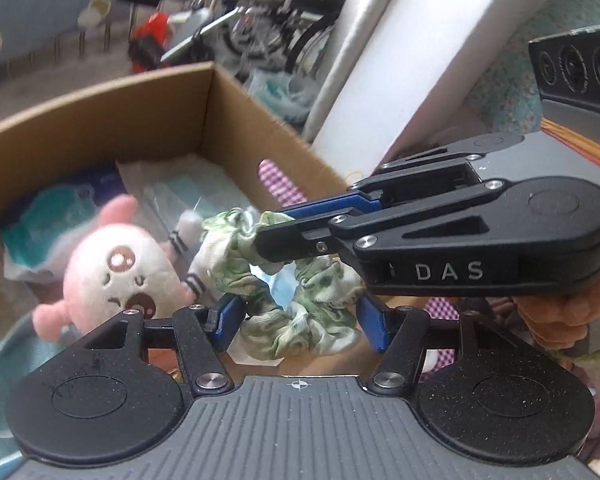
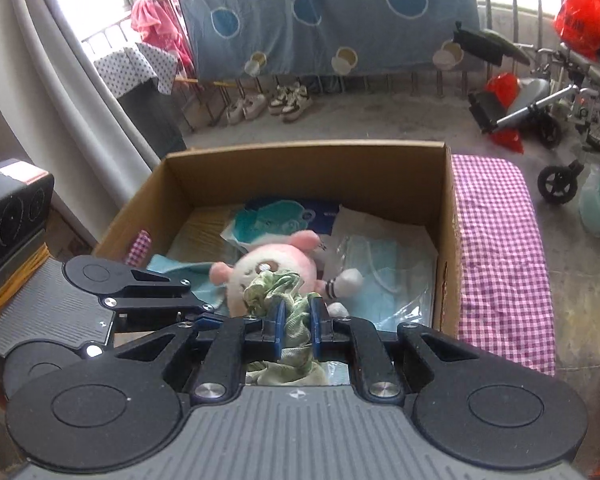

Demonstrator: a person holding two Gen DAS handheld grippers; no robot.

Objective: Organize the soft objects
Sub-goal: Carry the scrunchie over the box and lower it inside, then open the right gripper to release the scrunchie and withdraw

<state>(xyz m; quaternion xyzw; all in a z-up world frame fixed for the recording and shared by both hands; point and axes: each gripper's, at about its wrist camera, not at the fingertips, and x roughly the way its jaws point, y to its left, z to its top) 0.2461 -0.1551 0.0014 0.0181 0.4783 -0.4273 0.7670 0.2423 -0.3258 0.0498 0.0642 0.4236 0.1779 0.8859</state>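
A green-and-white scrunchie (image 1: pixel 300 300) hangs over the open cardboard box (image 1: pixel 100 108). My right gripper (image 1: pixel 266 236) reaches in from the right and is shut on its upper edge; in the right wrist view (image 2: pixel 296 324) the scrunchie (image 2: pixel 278 284) is pinched between the blue pads. My left gripper (image 1: pixel 300 322) is open, its blue fingers (image 1: pixel 226 320) on either side of the scrunchie's lower loop. A pink-and-white plush toy (image 1: pixel 116 268) lies in the box below, also seen in the right wrist view (image 2: pixel 276 260).
The box (image 2: pixel 308 168) holds teal packets (image 2: pixel 276 220) and bagged face masks (image 2: pixel 384 272). It stands on a purple checked cloth (image 2: pixel 500 256). A black speaker (image 1: pixel 576 64) and a white panel (image 1: pixel 376 52) are to the right. A wheelchair (image 2: pixel 540 104) stands on the floor beyond.
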